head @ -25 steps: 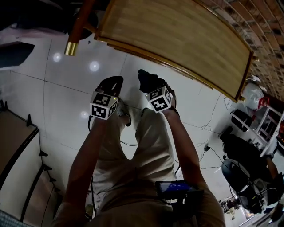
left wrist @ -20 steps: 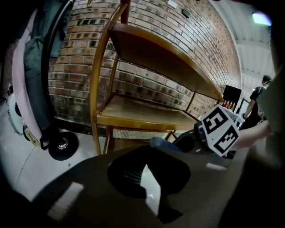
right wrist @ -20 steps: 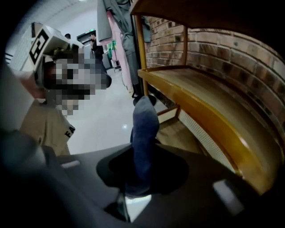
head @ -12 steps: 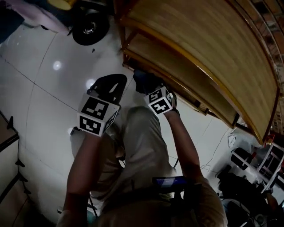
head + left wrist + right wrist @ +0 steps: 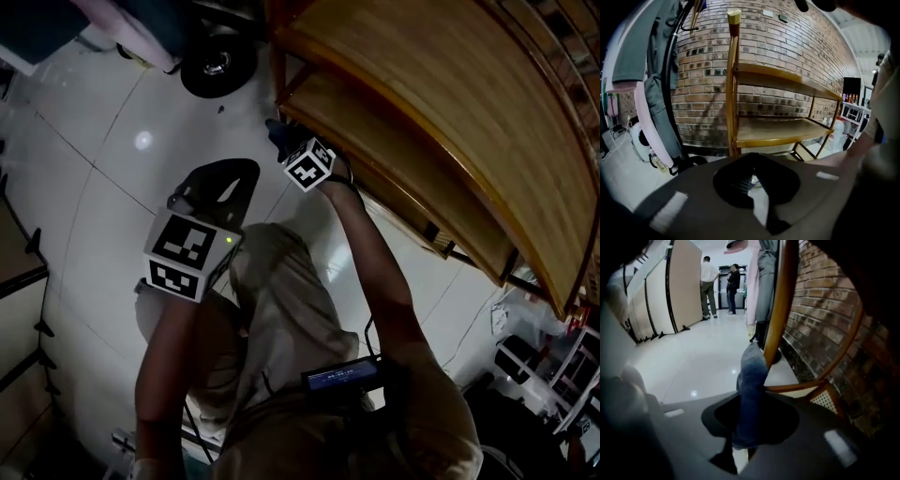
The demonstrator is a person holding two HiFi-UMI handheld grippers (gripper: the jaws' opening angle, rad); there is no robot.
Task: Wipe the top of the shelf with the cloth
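The wooden shelf [image 5: 441, 103] fills the upper right of the head view, its top board above a lower board. In the left gripper view the shelf [image 5: 783, 75] stands against a brick wall. My right gripper [image 5: 286, 145] is shut on a blue cloth [image 5: 278, 134] right at the shelf's near corner post. In the right gripper view the cloth [image 5: 752, 376] sticks up out of the right gripper [image 5: 749, 414], just in front of the curved post [image 5: 780, 310]. My left gripper [image 5: 220, 187] hangs over the white floor, apart from the shelf. The left gripper [image 5: 752, 180] is shut and holds nothing.
A coat stand with hanging garments [image 5: 647, 93] is left of the shelf, and its round black base [image 5: 217, 66] sits on the floor. Two people [image 5: 717, 284] stand far off beside tan partition panels [image 5: 670, 291]. White racks and gear [image 5: 553, 366] crowd the lower right.
The right gripper has moved forward with the cloth to the shelf's corner post. The left gripper has dropped back towards me. The head view has swung so the shelf lies to the right.
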